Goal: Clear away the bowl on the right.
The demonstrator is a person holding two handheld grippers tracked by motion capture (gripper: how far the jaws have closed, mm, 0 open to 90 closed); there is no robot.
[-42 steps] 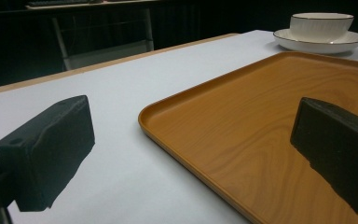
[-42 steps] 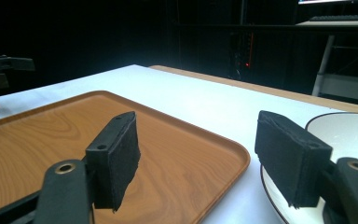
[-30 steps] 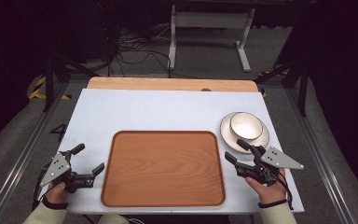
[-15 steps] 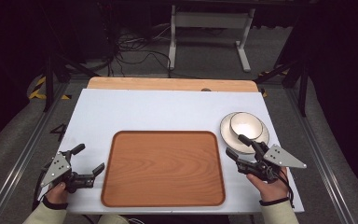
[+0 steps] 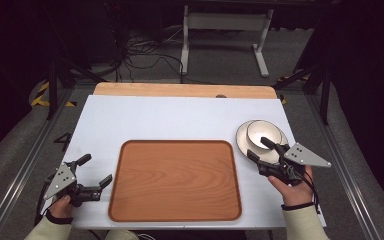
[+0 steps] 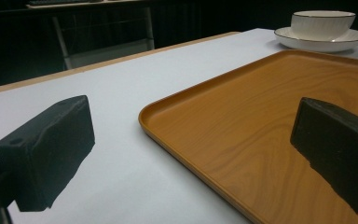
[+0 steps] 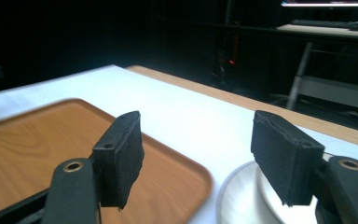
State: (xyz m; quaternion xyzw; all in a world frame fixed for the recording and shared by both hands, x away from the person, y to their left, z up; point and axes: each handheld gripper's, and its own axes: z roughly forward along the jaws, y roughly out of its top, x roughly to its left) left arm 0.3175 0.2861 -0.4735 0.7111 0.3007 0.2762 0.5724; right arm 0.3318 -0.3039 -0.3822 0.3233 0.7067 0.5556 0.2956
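- Two grippers sit low in the high view: left gripper [image 5: 94, 170], jaws apart, lower left.
- Right gripper [image 5: 261, 149], jaws apart (gripping nothing), beside the bowl [image 5: 263, 134] on its plate [image 5: 241, 138], right of the wooden tray [image 5: 175, 180].

- Dark room, light falling mainly on the white tabletop [image 5: 180, 120].
- Bare wooden strip [image 5: 180, 90] along the table's far edge.
- Grey carpeted floor [image 5: 220, 65] beyond, tangle of black cables [image 5: 140, 50] lying on it.
- White metal desk frame [image 5: 225, 25] at the back.
- Yellow-and-black hazard tape [image 5: 42, 92] on floor, far left.
- Metal rails [image 5: 20, 170] flanking both table sides.
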